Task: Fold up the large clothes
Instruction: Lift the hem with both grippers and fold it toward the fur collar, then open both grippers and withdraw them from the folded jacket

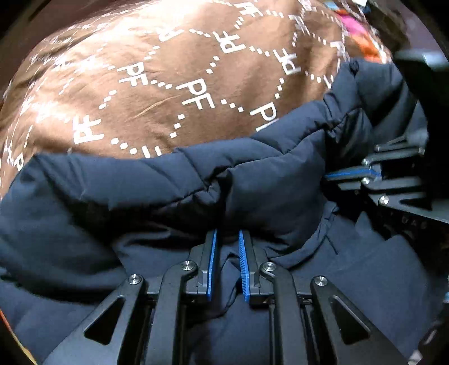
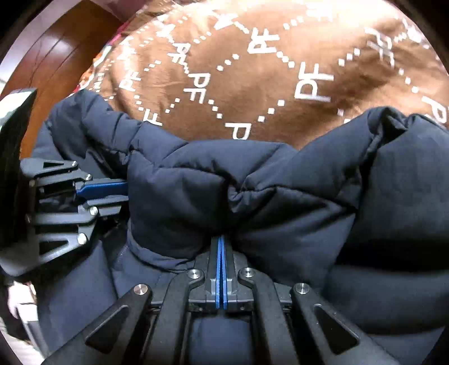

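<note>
Beyond the jaws we see a brown cover point(image 1: 174, 92) printed with white "PF" letters and dotted diamond lines, spread wide and catching bright light at its far left in the left view. Past its far left edge in the right view we see glossy reddish-brown wooden flooring point(image 2: 53, 53). Bright multicoloured fabric point(image 1: 356, 25) shows beyond the cover's far right edge.

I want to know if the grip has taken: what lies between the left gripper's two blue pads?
A pinched fold of the navy puffer jacket sits between the left gripper pads, which press on it; the left wrist view shows this.
</note>
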